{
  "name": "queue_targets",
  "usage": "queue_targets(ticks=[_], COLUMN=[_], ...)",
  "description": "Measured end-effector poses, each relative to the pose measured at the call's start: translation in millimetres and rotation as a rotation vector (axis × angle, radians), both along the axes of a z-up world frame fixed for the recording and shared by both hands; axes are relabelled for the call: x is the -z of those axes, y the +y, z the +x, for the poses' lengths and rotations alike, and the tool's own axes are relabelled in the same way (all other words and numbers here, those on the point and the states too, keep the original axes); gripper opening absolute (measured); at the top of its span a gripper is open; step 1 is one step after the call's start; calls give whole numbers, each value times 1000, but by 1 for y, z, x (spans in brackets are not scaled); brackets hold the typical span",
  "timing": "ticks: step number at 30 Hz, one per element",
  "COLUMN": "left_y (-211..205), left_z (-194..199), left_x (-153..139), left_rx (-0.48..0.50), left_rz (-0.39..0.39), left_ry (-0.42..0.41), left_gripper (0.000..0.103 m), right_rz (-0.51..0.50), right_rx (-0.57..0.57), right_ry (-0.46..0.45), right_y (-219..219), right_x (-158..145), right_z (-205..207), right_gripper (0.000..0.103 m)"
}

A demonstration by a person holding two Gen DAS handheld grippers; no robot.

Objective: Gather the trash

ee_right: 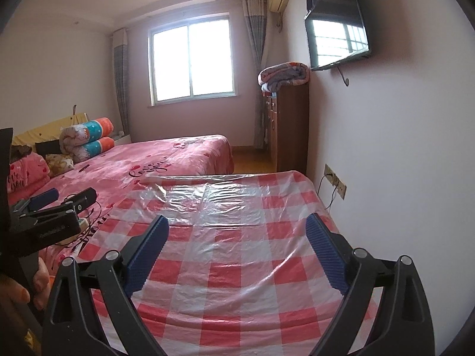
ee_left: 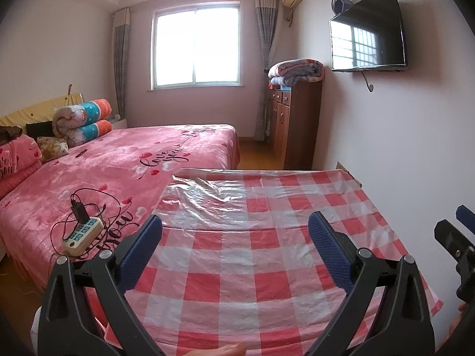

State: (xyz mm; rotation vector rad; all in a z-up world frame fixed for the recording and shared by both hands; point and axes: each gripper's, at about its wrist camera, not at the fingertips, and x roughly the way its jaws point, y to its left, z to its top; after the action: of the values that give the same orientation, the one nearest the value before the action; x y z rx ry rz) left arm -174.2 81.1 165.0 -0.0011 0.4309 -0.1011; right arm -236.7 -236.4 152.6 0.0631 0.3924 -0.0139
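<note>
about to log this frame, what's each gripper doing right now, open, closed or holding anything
Left gripper: open, holding nothing, above the checkered tablecloth.
Right gripper: open, holding nothing.

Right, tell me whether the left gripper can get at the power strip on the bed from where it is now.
Probably yes. The left gripper hangs open over the checked tablecloth, and the power strip lies just to its left on the pink bedspread with nothing between them; only loose black cables tangle around it.
</note>
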Motion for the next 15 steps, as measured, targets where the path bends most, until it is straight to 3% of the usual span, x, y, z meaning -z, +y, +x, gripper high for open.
queue_targets(ticks=[15], left_y=[-1], left_z=[-1], left_x=[-2], left_rx=[5], left_rz=[2], left_ry=[5], left_gripper=[99], right_rz=[-9], right_rx=[3], right_ry=[0], right_y=[0], right_x=[-3], right_z=[-2], right_gripper=[92])
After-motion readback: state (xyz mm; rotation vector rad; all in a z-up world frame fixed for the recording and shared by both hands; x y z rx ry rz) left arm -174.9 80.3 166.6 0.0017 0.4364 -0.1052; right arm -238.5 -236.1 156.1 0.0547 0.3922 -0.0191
